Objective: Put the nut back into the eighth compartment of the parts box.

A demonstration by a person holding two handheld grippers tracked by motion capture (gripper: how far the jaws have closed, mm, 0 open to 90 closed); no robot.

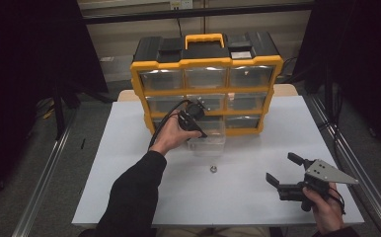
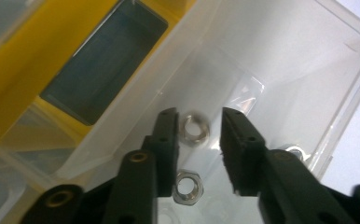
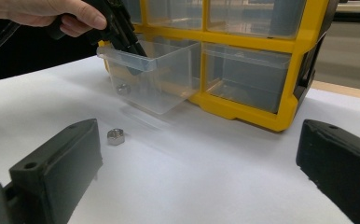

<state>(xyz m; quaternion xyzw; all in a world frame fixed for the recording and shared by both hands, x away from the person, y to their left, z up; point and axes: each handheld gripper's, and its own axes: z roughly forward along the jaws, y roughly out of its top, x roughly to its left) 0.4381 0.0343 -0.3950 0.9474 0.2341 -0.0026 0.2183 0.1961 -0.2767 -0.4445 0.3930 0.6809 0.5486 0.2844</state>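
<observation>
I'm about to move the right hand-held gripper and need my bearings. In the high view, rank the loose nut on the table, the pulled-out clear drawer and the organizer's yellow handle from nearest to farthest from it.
From the right hand-held gripper:
1. Loose nut, on the bare table to its left.
2. Clear drawer, pulled out at the organizer's bottom row, beyond the nut.
3. Yellow handle, on the organizer's top at the back.
</observation>
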